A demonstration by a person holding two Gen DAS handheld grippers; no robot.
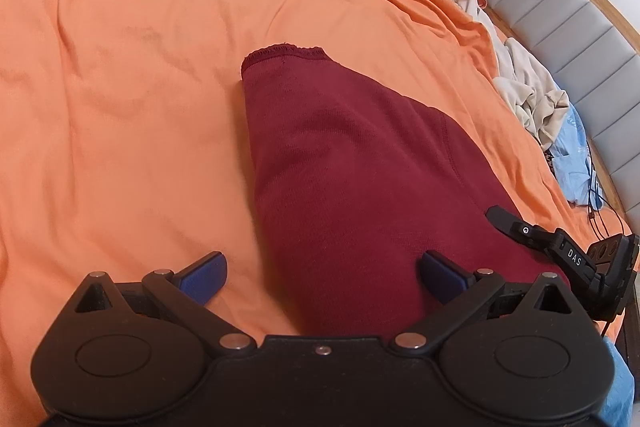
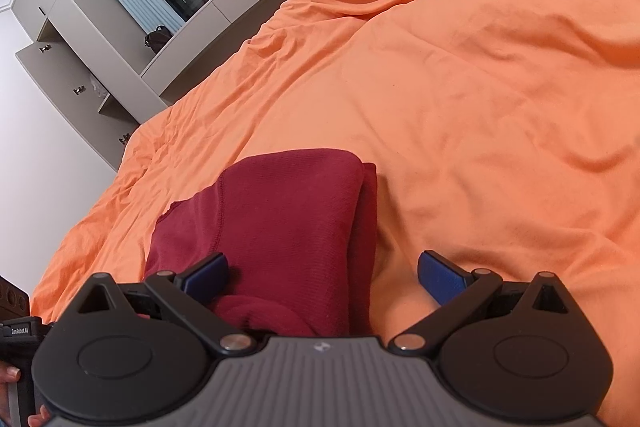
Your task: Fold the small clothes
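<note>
The dark red garment [image 1: 352, 163] lies part-folded on the orange bedspread [image 1: 120, 67], its scalloped hem at the far end. The left gripper [image 1: 323, 273] and the right gripper [image 2: 323, 273] both hang over its near edge, jaws spread wide, holding nothing. A pinch from here risks catching bedspread with the cloth, or only the top layer, dragging the fold askew.

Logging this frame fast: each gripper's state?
Left gripper: open, holding nothing, over the maroon garment.
Right gripper: open, holding nothing.
</note>
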